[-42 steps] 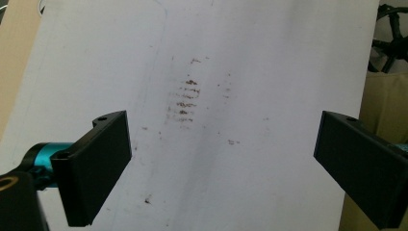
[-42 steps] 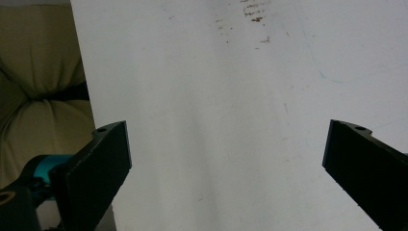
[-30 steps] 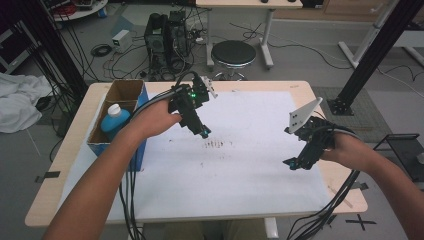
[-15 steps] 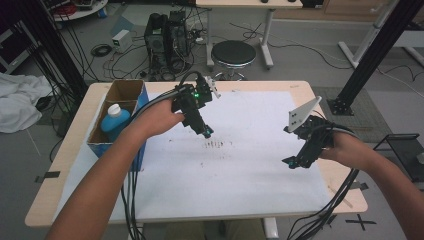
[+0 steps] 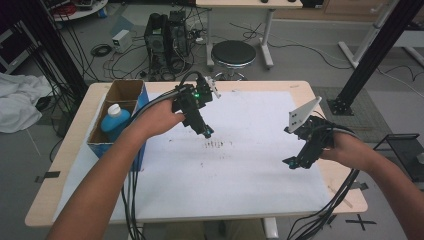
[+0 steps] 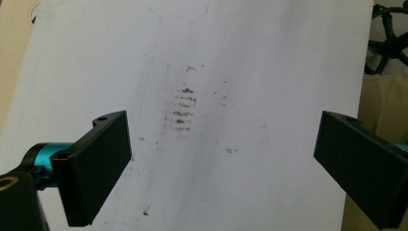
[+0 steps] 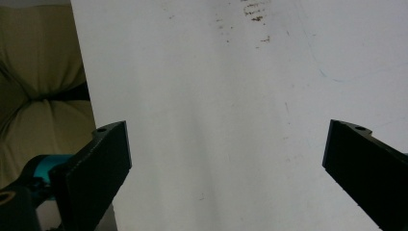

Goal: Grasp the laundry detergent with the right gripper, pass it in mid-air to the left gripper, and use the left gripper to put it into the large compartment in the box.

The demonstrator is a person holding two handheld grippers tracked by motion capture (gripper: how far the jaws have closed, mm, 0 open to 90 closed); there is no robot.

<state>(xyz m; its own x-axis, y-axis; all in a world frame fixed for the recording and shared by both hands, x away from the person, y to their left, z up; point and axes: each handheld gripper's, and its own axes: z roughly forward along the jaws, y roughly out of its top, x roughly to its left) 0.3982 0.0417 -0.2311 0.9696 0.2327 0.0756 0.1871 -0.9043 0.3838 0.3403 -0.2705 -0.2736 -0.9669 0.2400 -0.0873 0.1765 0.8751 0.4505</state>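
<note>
A white sheet covers most of the wooden table. Brown stain marks lie near its middle, also seen as brown stain marks in the left gripper view and brown stain marks at the top of the right gripper view. My left gripper hovers just left of and above the marks, open and empty. My right gripper hangs over the sheet's right part, open with nothing between its jaws.
A cardboard box with a blue bottle inside stands at the table's left side. Cables trail from both grippers over the front edge. A black stool and a computer tower stand beyond the far edge.
My left gripper has drifted slightly toward the stain marks. The right gripper has barely moved.
</note>
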